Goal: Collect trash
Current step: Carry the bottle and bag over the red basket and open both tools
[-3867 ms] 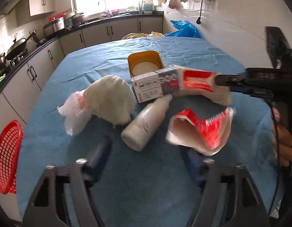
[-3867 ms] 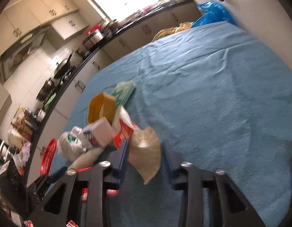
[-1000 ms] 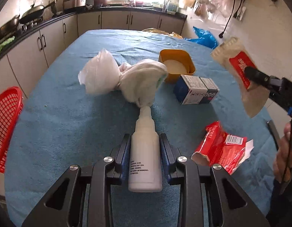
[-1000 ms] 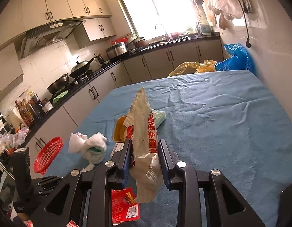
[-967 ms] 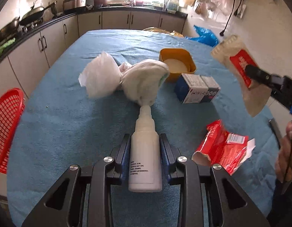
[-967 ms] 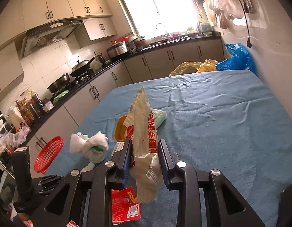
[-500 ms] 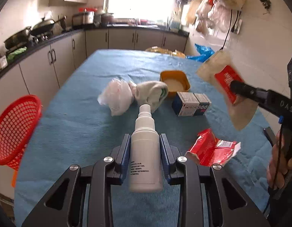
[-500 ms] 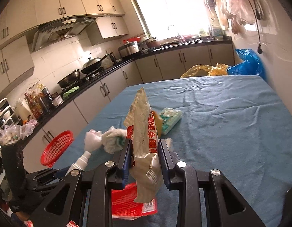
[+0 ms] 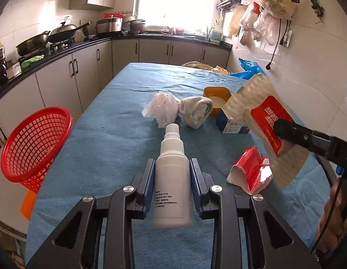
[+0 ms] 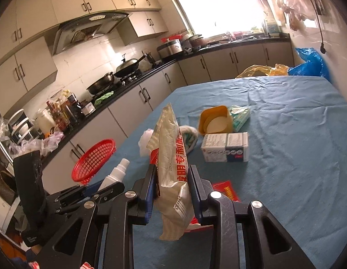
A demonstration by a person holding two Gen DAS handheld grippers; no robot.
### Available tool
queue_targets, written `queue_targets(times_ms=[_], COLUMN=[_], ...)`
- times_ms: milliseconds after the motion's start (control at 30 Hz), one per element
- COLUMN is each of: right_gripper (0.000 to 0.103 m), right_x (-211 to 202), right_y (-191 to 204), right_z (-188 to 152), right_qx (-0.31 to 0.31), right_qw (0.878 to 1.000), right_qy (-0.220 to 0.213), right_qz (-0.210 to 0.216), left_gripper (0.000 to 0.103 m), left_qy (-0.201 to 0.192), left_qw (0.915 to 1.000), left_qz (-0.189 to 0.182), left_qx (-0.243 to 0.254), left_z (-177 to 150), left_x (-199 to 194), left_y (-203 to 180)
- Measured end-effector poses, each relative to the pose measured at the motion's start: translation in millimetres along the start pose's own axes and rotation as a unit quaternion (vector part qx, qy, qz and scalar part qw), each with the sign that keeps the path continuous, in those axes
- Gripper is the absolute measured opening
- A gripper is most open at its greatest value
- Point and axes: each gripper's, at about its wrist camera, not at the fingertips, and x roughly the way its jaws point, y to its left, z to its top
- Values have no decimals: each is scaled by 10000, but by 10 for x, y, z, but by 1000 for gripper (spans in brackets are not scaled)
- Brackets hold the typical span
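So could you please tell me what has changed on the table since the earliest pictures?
The left gripper, then empty, has closed on the bottle and lifted it off the cloth. The right gripper has raised its wrapper. The red packet, box, yellow tub and basket stay put.

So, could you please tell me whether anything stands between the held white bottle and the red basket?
Nothing visible does. The left gripper holds the white bottle above bare blue cloth, and the red basket sits off the table's left edge; the remaining trash lies further ahead and to the right.
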Motion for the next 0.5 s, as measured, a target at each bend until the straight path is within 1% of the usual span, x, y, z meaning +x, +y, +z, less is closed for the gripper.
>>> queue_targets(times_ms=[500], right_gripper=[31], right_x=[187], right_y=[343], right_z=[-85], right_qx=[-291], right_qw=[9991], right_qy=[303], right_qz=[95], left_gripper=[29], left_qy=[-83], left_qw=[9994], left_qz=[271], left_qx=[-182], left_z=[-34], left_x=[-81], left_y=[251])
